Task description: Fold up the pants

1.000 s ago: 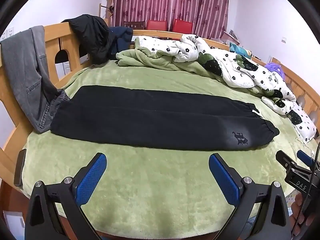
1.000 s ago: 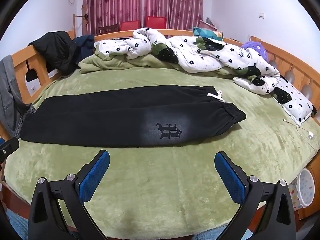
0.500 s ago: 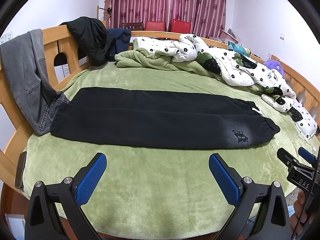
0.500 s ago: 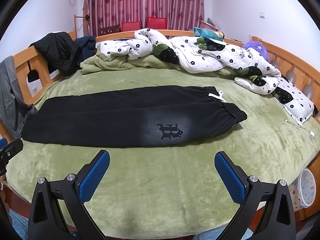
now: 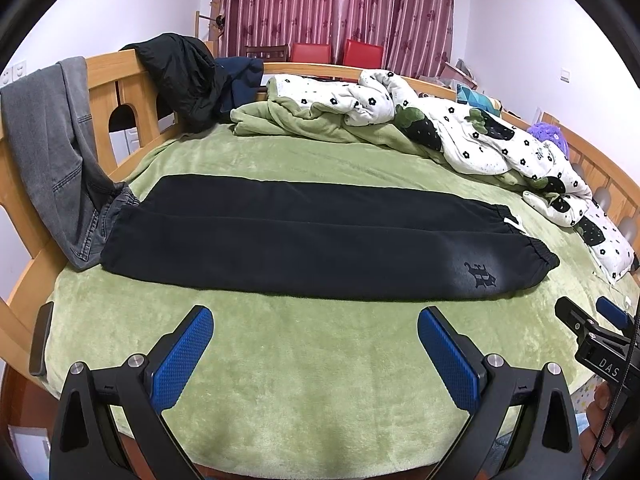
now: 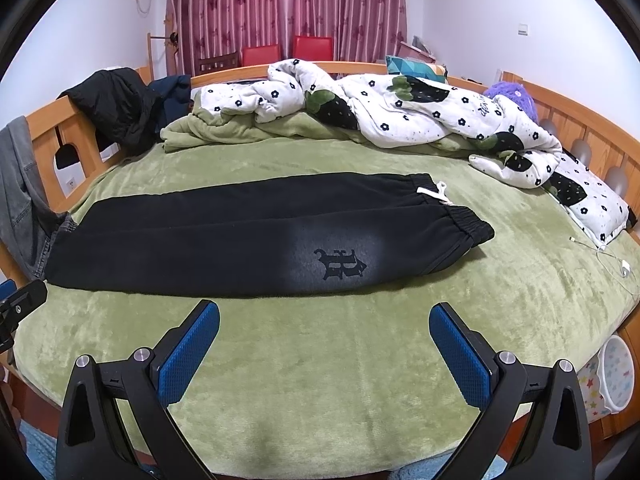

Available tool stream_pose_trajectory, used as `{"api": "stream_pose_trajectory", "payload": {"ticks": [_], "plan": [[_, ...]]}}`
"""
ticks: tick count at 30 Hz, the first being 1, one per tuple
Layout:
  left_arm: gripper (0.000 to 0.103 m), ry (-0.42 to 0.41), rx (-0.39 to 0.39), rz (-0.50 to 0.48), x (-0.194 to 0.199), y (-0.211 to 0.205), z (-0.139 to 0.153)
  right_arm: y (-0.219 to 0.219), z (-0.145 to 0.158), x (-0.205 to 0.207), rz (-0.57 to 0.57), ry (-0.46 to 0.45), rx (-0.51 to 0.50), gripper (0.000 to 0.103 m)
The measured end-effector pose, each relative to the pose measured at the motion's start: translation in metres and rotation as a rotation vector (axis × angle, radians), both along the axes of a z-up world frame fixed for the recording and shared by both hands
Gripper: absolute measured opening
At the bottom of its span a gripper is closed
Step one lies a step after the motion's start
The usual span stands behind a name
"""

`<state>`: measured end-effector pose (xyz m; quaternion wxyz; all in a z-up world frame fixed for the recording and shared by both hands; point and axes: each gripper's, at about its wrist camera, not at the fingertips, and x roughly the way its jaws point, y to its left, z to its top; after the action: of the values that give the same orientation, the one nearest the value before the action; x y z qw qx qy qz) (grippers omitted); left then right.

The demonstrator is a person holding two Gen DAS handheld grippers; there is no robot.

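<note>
Both left gripper [image 5: 315, 322] and right gripper [image 6: 325, 318] fingers wide, holding nothing, short of black pants [image 5: 304, 240] flat on green blanket [image 5: 320, 380].

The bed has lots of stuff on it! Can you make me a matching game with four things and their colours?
Things:
1. pants
2. blanket
3. jeans
4. chairs

Colours:
A. red
B. black
C. grey
D. green

Pairs: 1-B, 2-D, 3-C, 4-A
</note>
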<state>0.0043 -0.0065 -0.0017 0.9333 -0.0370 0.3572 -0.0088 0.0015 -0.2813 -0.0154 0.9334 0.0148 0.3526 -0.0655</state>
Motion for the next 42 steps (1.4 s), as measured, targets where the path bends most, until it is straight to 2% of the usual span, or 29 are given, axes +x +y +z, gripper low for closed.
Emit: {"api": "stream_pose_trajectory", "payload": {"ticks": [33,42], "plan": [[0.103,-0.002,0.004,0.004,-0.0016,-0.0015,-0.0016,0.0006,0.0035,-0.0014,0.001,-0.006,0.003,0.103],[0.103,-0.014,0.005,0.004,0.0028,-0.0085,-0.0048,0.0020,0.0009,-0.0039,-0.044,-0.037,-0.006,0.103]]}}
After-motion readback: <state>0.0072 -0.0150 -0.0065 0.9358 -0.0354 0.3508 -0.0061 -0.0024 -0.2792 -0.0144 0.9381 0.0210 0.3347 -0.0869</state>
